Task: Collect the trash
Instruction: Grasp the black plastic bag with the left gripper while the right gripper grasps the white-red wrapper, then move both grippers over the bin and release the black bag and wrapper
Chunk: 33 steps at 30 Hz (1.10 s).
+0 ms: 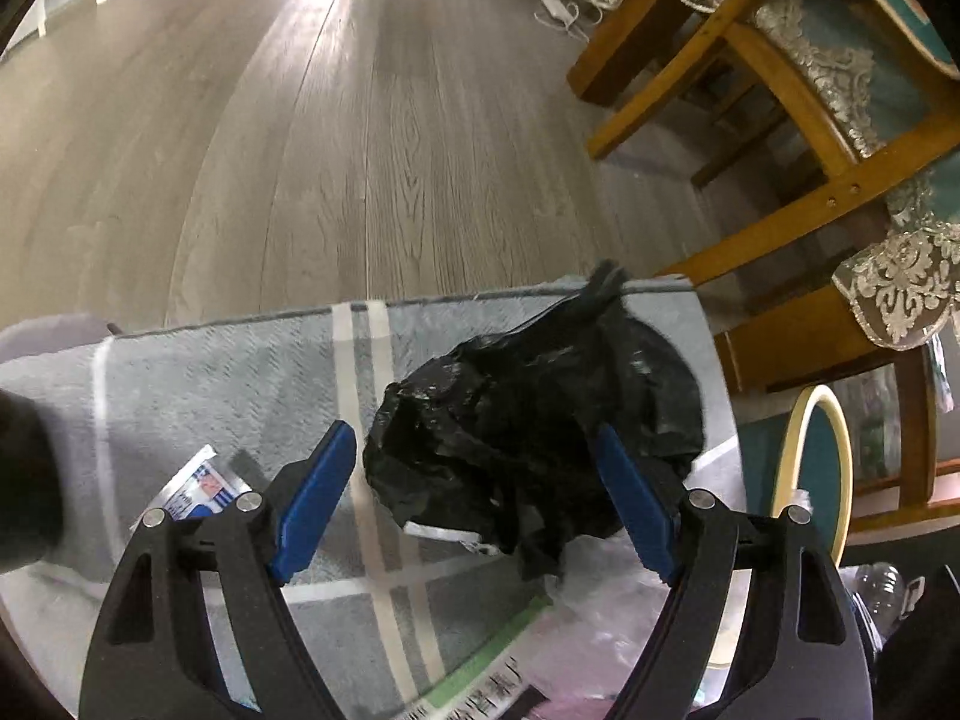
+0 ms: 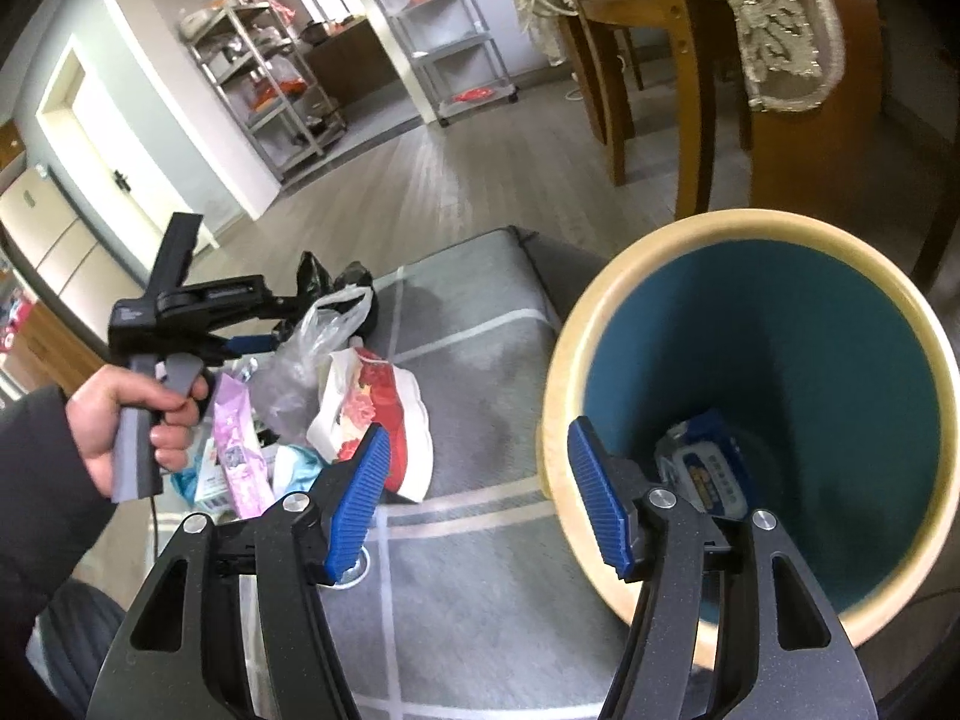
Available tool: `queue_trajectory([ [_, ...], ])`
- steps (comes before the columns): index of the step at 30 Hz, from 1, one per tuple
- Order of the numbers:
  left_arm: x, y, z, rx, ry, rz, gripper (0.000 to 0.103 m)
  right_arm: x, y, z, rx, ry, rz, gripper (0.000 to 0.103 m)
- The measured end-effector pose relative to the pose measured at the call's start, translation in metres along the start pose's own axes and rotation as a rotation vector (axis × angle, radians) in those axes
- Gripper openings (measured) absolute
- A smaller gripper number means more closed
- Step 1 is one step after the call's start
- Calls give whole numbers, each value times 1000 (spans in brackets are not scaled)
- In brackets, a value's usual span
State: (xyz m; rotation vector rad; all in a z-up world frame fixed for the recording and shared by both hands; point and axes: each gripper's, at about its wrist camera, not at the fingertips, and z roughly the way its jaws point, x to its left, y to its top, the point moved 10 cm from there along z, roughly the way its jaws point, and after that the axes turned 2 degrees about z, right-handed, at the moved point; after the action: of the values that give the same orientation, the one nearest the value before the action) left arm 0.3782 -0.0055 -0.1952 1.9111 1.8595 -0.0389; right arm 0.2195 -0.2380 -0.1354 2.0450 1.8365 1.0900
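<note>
A crumpled black plastic bag [image 1: 528, 432] lies on the grey rug [image 1: 228, 384]. My left gripper [image 1: 477, 498] hangs open just over it, the blue pads on either side of the bag's near end and apart from it. In the right wrist view a hand holds that left gripper [image 2: 270, 336] over a pile of trash: a clear bag [image 2: 318, 342], a red and white bag [image 2: 384, 420] and a purple packet [image 2: 234, 444]. My right gripper [image 2: 480, 501] is open and empty beside the cream-rimmed teal bin [image 2: 600, 300], which holds a blue and white packet [image 2: 708, 468].
Wooden chairs [image 1: 780, 120] with lace covers stand on the plank floor to the right, behind the bin's rim [image 1: 822, 468]. A printed leaflet [image 1: 198, 486], a clear wrapper [image 1: 510, 660] and a plastic bottle [image 1: 882, 588] lie near the left gripper. Metal shelves [image 2: 264, 78] stand far back.
</note>
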Motion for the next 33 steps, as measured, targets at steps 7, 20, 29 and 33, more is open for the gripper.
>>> queue_trajectory([
  [7,0,-7,5,-2,-65,0,38,8,2,15,25,1,-22,63],
  [20,9,-4,-47,-133,-95,-26,16,61,6,50,73,151,-110,63],
  [29,29,-7,-83,-213,-66,-56,15,61,-1,66,113,154,-126,31],
  [33,32,-10,-104,-258,-39,-53,15,58,1,57,93,149,-120,28],
])
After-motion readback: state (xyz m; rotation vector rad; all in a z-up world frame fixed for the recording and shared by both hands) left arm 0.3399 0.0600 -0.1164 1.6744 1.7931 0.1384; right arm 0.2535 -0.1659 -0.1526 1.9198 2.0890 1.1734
